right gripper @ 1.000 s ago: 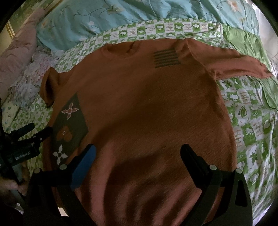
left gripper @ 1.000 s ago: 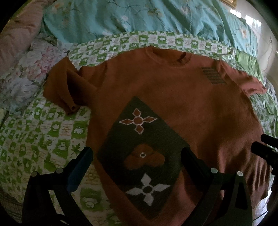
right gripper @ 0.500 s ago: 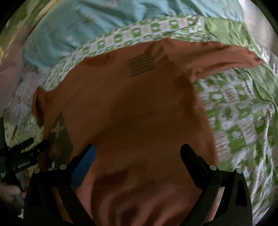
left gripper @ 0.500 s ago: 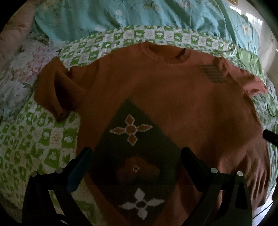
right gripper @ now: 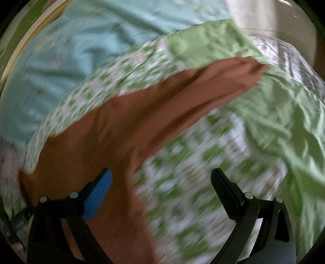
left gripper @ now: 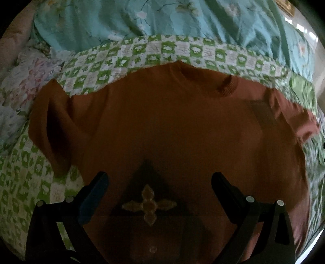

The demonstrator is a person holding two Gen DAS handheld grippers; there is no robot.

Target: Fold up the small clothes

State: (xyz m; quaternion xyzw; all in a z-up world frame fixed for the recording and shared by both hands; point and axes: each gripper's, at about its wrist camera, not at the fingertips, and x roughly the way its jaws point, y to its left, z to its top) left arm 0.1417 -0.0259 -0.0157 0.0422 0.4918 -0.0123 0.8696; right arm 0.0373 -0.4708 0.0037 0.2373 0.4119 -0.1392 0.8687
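A rust-orange sweater (left gripper: 172, 126) lies flat on the bed, collar far, with a dark diamond patch and a cross-shaped flower (left gripper: 149, 205) near its hem. Its left sleeve (left gripper: 50, 130) is folded down at the left. My left gripper (left gripper: 159, 180) is open and empty, low over the lower front of the sweater. In the blurred right wrist view the right sleeve (right gripper: 203, 89) stretches out to the upper right. My right gripper (right gripper: 161, 178) is open and empty, over the sweater's right side edge and the quilt.
A green-and-white checked quilt (left gripper: 142, 54) lies under the sweater. A turquoise floral duvet (left gripper: 162, 18) is bunched behind it, a pale floral pillow (left gripper: 22, 85) at the left. Plain green fabric (right gripper: 284, 113) lies crumpled at the right.
My left gripper has moved forward and lower over the sweater. My right gripper has swung right, from over the sweater's body to its right edge and sleeve. Both stayed open.
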